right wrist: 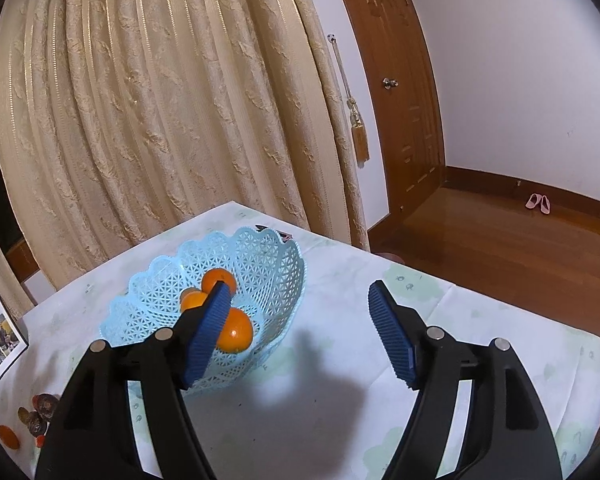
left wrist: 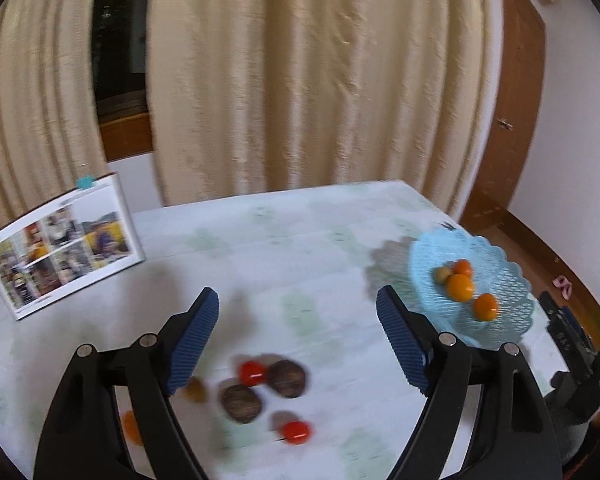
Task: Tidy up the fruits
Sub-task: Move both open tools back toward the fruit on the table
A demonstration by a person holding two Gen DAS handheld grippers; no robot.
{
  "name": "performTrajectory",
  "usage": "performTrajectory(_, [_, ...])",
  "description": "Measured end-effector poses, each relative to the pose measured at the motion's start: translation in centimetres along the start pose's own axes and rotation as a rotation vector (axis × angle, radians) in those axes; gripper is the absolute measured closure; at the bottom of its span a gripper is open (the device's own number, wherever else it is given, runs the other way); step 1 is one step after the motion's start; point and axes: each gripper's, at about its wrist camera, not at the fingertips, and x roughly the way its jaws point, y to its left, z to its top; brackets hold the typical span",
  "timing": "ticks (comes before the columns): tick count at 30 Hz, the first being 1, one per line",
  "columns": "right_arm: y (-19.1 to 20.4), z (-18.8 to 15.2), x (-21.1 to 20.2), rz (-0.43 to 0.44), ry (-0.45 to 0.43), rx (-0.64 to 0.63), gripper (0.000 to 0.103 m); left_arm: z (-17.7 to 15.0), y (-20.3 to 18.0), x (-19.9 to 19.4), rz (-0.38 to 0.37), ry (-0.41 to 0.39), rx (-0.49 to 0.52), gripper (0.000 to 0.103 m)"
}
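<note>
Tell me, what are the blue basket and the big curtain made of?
The blue basket looks like moulded plastic: pale, slightly glossy, with a regular lattice of holes and a scalloped rim. The curtain looks like woven cloth, cream with a raised pattern, hanging in soft folds.

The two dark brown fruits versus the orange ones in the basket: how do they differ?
The dark brown fruits look dull and rough; the orange fruits are glossy and smooth. The brown pair lies loose on the table; the orange ones sit in the blue basket. Both kinds are roundish, and neither is gripped.
</note>
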Motion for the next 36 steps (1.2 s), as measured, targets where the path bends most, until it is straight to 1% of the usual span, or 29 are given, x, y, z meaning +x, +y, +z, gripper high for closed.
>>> performTrajectory(2, [0.1,-0.2,-0.4,0.008,0.0,-0.002,0.024,-0.3,1.6,-0.6,0.025,-0.005,-0.016,0.02])
performTrajectory(5, [0.5,-0.6,-1.0,0.028,0.009,-0.007,0.024,-0.8,4.2,-1.5,0.074,-0.011,-0.045,0.017])
performTrajectory(10, [1.7,-1.2,-1.8,0.08,0.033,-0.021,0.023,-1.9,7.7,-2.4,0.139,-0.002,-0.073,0.017])
performTrajectory(17, [4.9,-1.6,-3.3,0.175,0.049,-0.072,0.023,-4.1,11.2,-2.7,0.195,0.035,-0.097,0.017])
performTrajectory(21, [6.9,-1.9,-3.8,0.232,0.069,-0.112,0.023,-5.4,12.6,-2.3,0.21,0.063,-0.117,0.017])
performTrajectory(26, [9.4,-2.4,-4.3,0.294,0.095,-0.159,0.022,-7.5,13.5,-1.1,0.213,0.119,-0.137,0.017])
performTrajectory(30, [10.9,-2.8,-4.5,0.328,0.118,-0.19,0.022,-8.8,13.7,-0.1,0.209,0.16,-0.145,0.017])
performTrajectory(36, [12.4,-3.8,-4.5,0.361,0.151,-0.225,0.022,-9.8,13.4,0.9,0.203,0.185,-0.135,0.017])
